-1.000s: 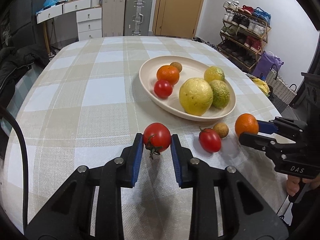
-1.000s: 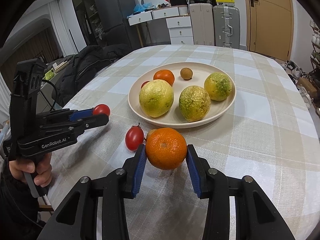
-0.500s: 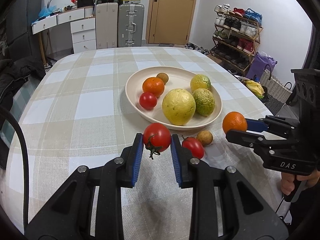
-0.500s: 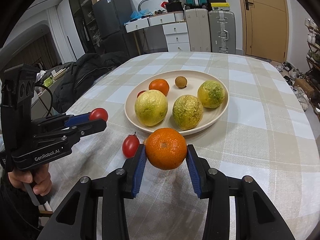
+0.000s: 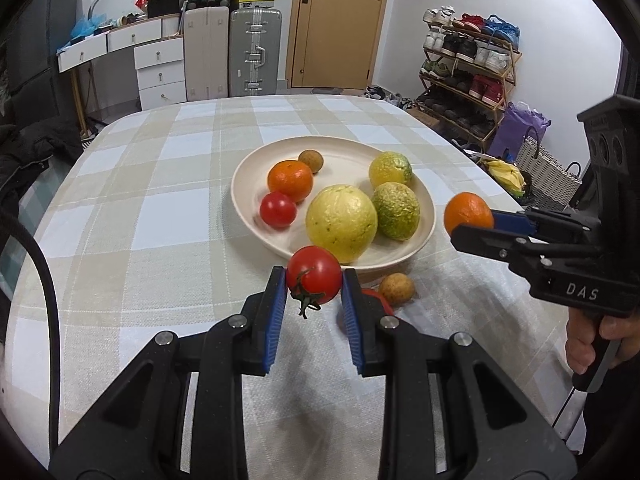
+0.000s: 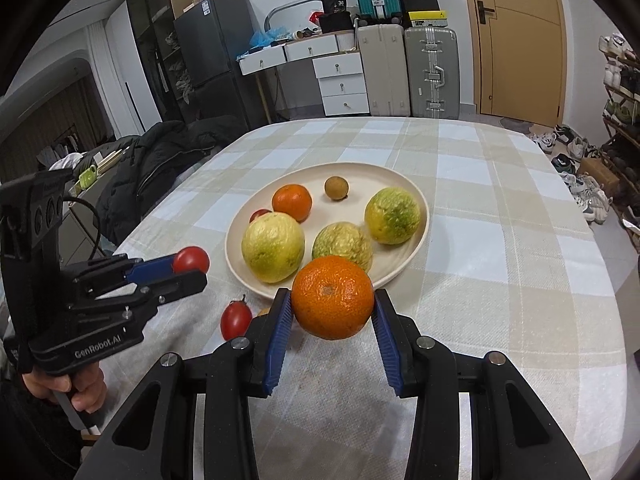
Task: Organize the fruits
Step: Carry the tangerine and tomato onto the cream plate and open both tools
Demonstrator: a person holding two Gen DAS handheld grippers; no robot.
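Observation:
My left gripper (image 5: 314,285) is shut on a red tomato (image 5: 313,274) with a green stem, held above the cloth just short of the cream plate (image 5: 425,224). The right gripper (image 6: 332,307) is shut on an orange (image 6: 332,297), also in the air at the plate's near rim (image 6: 420,236). On the plate lie a large yellow fruit (image 5: 341,228), two yellow-green fruits (image 5: 396,210), an orange (image 5: 290,180), a tomato (image 5: 278,209) and a small brown fruit (image 5: 311,160). A second tomato (image 6: 236,320) and a small brown fruit (image 5: 396,288) lie on the cloth before the plate.
The table (image 5: 160,208) wears a beige and white checked cloth. A dark jacket (image 6: 160,168) hangs at its left side. Suitcases (image 5: 254,52), drawers and a shoe rack (image 5: 468,72) stand behind. A person's hand (image 5: 592,340) holds the right gripper's handle.
Both grippers have risen a little and drawn toward the plate with their fruit. The plate now sits nearer the fingertips in both views.

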